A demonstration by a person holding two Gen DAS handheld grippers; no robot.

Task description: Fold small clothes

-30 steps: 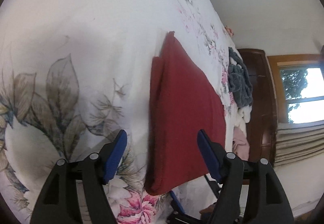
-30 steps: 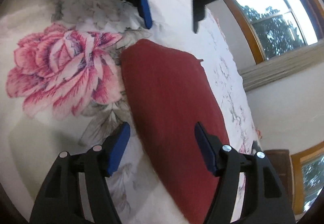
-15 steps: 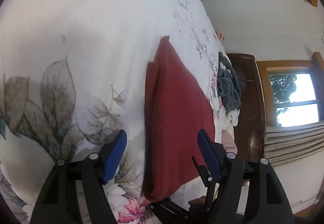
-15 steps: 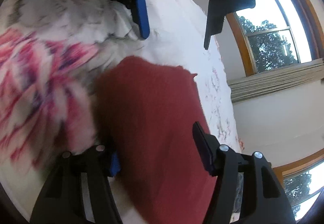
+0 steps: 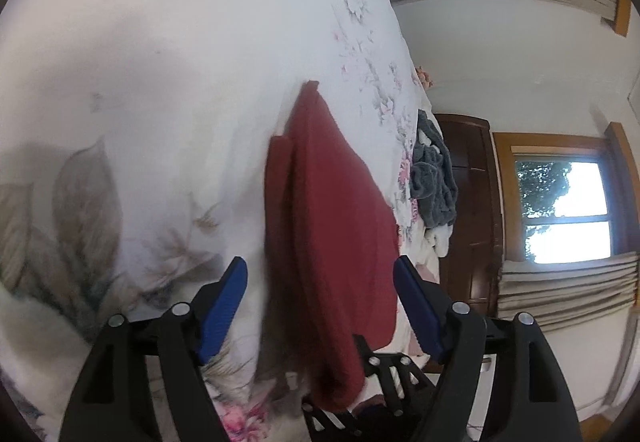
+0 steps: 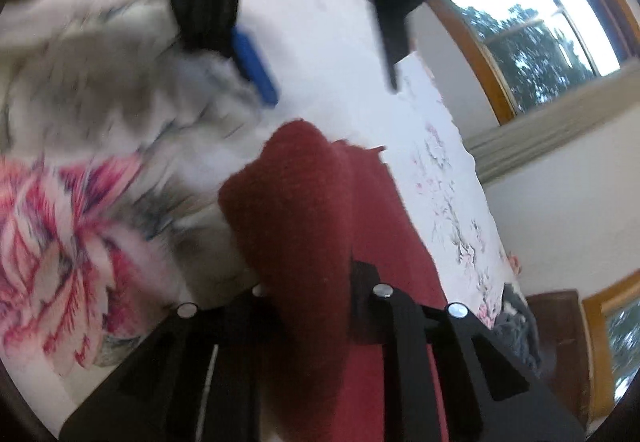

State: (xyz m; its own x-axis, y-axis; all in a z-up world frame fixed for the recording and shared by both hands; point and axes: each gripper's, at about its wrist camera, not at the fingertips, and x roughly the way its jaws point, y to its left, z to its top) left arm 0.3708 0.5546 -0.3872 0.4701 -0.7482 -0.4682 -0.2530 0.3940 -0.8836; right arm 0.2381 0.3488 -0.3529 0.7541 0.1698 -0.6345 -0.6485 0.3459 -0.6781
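the right tongs (image 6: 312, 306) pinch the near end of the red cloth (image 5: 336, 226), which lies on the bed sheet (image 5: 160, 82). the left tongs (image 5: 320, 302) are spread around its other end. if only one side lifts, the folded layers may slide apart.

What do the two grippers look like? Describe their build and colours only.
Both are black plastic frames with angular, triangular cut-outs and round silver pivot pins. The left gripper carries ribbed blue pads on its fingers. The right gripper has the same black frame and pins; its pads are hidden by cloth. No cables or sleeves show.
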